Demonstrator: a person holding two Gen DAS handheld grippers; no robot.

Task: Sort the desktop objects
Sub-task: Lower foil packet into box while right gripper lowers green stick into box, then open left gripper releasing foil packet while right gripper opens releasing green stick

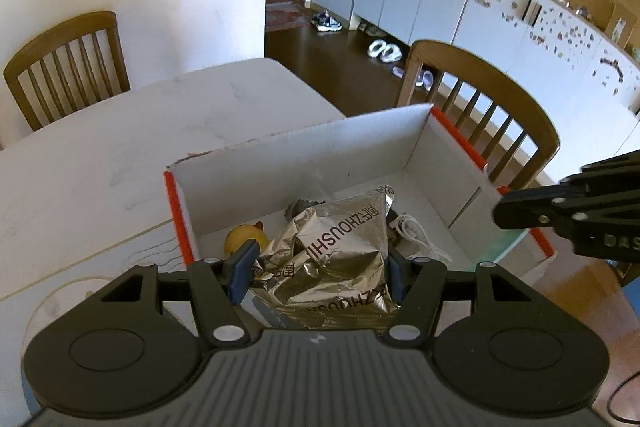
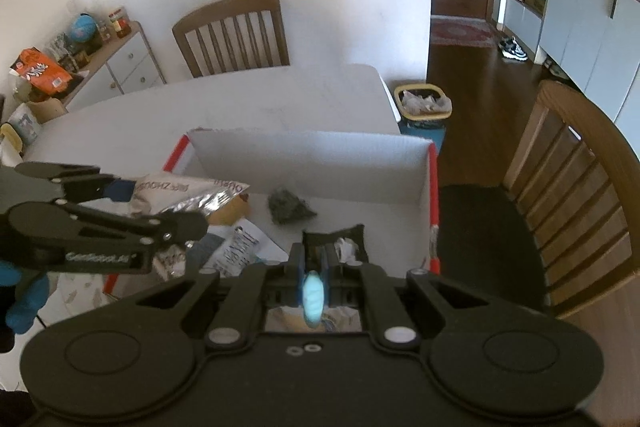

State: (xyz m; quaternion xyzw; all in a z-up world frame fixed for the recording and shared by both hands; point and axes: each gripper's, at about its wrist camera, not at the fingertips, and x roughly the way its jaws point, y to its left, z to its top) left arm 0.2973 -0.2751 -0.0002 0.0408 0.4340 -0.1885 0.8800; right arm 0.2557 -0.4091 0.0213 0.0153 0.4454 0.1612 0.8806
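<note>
My left gripper (image 1: pixel 320 267) is shut on a crinkled silver foil snack bag (image 1: pixel 340 247) and holds it over the open white cardboard box with orange edges (image 1: pixel 304 147). In the box lie a yellow round toy (image 1: pixel 245 237), a dark grey lump (image 2: pixel 289 207), a white cord (image 1: pixel 416 233) and printed packets (image 2: pixel 240 247). My right gripper (image 2: pixel 312 267) is shut on a small light-blue object (image 2: pixel 312 297) over the box's near right part. The right gripper also shows at the right in the left wrist view (image 1: pixel 560 217). The left gripper shows in the right wrist view (image 2: pixel 120 211).
The box stands on a white marble table (image 1: pixel 120 155). Wooden chairs stand at the far side (image 2: pixel 232 35) and at the right (image 2: pixel 580 187). A yellow waste basket (image 2: pixel 424 105) sits on the floor beyond the table. A low cabinet with clutter (image 2: pixel 100 67) is at the left.
</note>
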